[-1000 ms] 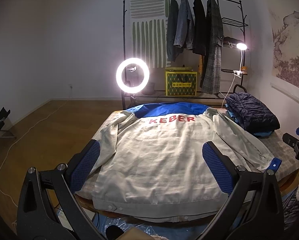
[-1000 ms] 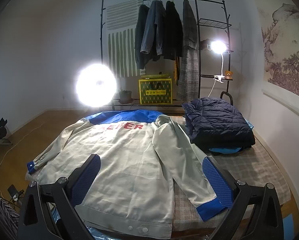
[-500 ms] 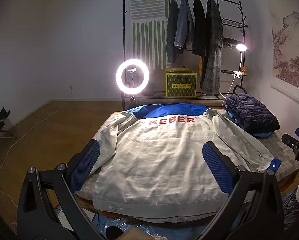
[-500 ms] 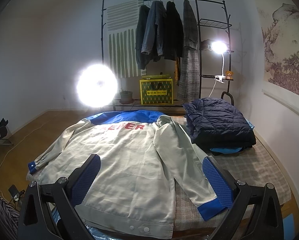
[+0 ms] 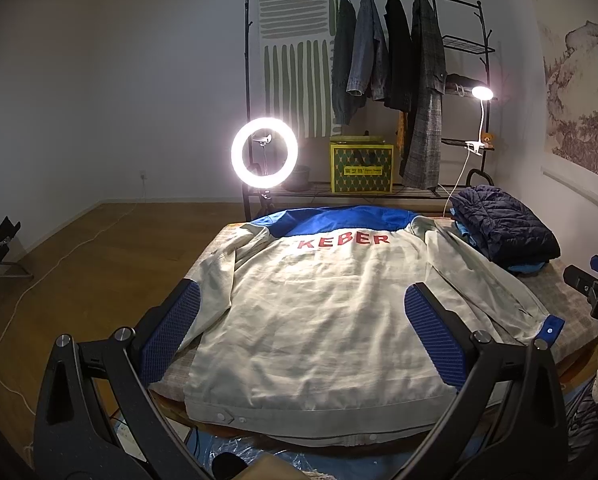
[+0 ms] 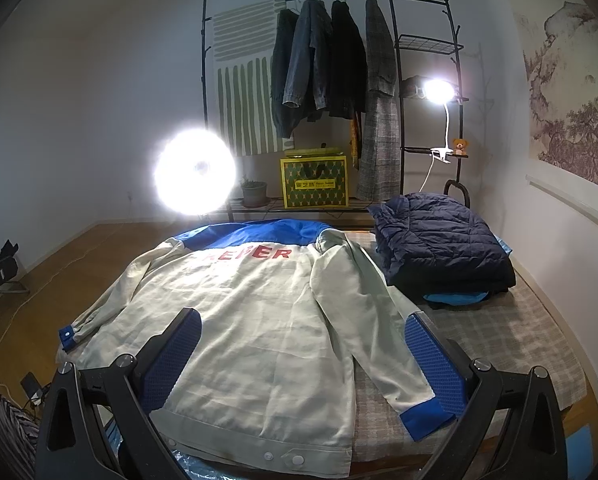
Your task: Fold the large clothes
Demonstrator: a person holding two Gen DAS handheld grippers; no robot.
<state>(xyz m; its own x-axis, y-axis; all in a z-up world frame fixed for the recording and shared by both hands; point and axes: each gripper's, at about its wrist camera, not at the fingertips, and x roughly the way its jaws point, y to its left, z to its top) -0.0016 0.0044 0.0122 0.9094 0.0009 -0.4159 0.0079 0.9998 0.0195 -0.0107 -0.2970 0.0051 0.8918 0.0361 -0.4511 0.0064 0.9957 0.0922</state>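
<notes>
Checked cloth covers the bed under the jacket.

Jacket: matt, creased woven cloth, cream with blue yoke. Table cover, right of frame: coarse checked cloth. Quilted coat, right of centre: padded fabric with a slight sheen. Floor, left: smooth wood. Clothes rack, upper centre: thin black metal. Left gripper pads: blue, knurled, on matt black plastic arms.
</notes>
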